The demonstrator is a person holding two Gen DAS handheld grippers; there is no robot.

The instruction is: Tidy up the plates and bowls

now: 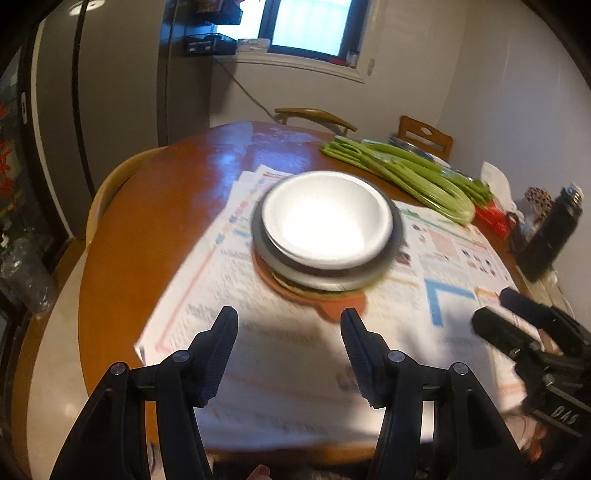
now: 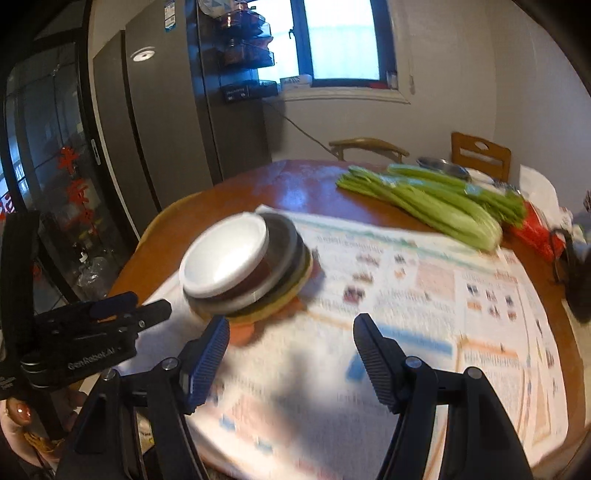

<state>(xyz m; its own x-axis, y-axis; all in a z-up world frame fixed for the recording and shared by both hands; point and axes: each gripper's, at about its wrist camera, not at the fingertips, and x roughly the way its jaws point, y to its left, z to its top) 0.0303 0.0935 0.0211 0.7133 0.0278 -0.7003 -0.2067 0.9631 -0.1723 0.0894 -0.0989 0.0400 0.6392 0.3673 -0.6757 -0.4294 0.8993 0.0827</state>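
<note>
I see a round wooden table (image 1: 147, 206) with a glossy top, daylight glaring off it. Behind it a window (image 1: 306, 26) glows bright in a pale wall (image 1: 498, 92), with a white sill below. Two wooden chairs stand at the far side: one with a curved back (image 1: 314, 116), one with a straight back (image 1: 424, 136). A third chair (image 1: 110, 192) sits at the table's left. A tall dark fridge (image 2: 166, 129) stands left, beside a glass door (image 2: 44, 166) with red decorations. The floor (image 1: 48, 350) is pale.
</note>
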